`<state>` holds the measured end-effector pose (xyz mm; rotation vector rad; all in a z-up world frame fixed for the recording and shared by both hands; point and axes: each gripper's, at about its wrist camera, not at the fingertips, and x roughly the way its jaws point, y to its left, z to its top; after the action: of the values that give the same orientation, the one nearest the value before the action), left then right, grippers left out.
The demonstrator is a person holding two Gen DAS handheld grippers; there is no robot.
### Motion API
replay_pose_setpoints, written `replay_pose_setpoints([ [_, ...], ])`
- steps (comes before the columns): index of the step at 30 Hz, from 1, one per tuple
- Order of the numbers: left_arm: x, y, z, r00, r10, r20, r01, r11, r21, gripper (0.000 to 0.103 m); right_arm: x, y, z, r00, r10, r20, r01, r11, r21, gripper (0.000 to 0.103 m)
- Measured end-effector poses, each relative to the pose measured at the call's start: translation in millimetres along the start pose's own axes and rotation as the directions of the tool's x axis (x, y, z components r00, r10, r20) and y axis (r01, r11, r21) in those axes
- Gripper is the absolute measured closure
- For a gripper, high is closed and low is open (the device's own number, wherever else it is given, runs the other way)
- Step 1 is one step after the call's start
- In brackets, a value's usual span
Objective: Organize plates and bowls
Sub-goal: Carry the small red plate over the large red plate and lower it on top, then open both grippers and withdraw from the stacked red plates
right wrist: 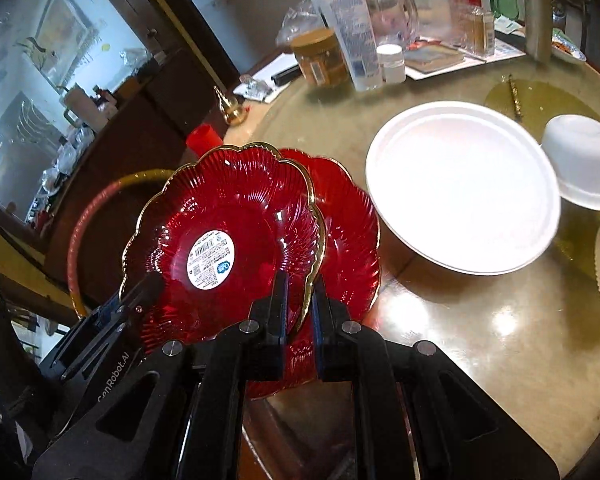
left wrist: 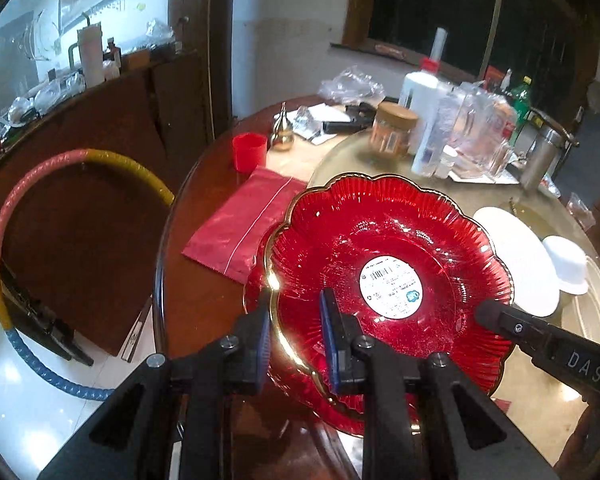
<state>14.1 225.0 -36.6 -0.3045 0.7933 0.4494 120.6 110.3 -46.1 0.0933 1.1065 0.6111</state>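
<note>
Taking the white plate (right wrist: 464, 188) on the round table (right wrist: 480, 344) as the landmark, the scene runs as follows.

Far to its left, off the table, a hoop (left wrist: 80, 158) in pink, yellow and blue leans by a dark cabinet. Nearer, on the table's wooden edge, lie a red packet (left wrist: 244, 228) and one small red cup (left wrist: 249, 152).

Readable writing is scarce. The side of the left gripper (right wrist: 140, 304), seen from the right wrist, carries "GenRobot.AI"; the right gripper's (left wrist: 488, 316) body, seen from the left wrist, shows "DAS". The round white sticker (right wrist: 212, 260) on the upper plate bears a barcode and small print too fine to read.

There are two red glass plates with scalloped gold rims, just left of the white plate. The upper red plate (left wrist: 388, 276) is lifted and tilted above the lower red plate (right wrist: 348, 232), which lies on the table. The left gripper is clenched on the upper plate's near-left rim, a pad on each face of the rim. The right gripper is clamped on the same plate's opposite rim.

One white bowl (right wrist: 584, 164) sits upside down, just right of the white plate. Beyond the white plate stand bottles and a lidded jar (right wrist: 320, 56).
</note>
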Motion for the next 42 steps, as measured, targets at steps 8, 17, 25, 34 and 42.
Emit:
replay_pose_setpoints([
  [8,18.0,9.3,-0.9,0.999,0.025,-0.047,-0.025,1.0,-0.001,0.082,23.8,-0.8,2.9,0.999,-0.014,-0.047,0.014,1.0,0.0,0.093],
  [17,24.6,5.7,1.2,0.996,0.052,-0.073,-0.051,0.998,0.025,0.08,31.2,-1.7,5.2,0.997,-0.033,-0.062,0.033,0.999,-0.002,0.092],
  [25,25.4,-10.2,1.2,0.993,0.088,-0.078,-0.079,0.99,0.114,0.052,34.8,6.4,4.6,0.991,-0.111,-0.081,0.107,0.993,-0.05,0.089],
  [34,2.6,-13.6,9.0,0.994,0.106,0.016,-0.107,0.988,0.111,0.04,21.0,7.1,6.9,0.987,-0.153,-0.047,0.149,0.986,-0.072,0.089],
  [42,-13.2,-15.3,11.5,0.996,0.07,0.045,-0.074,0.993,0.087,0.039,1.7,1.6,5.9,0.99,-0.139,-0.002,0.139,0.989,-0.057,0.089],
])
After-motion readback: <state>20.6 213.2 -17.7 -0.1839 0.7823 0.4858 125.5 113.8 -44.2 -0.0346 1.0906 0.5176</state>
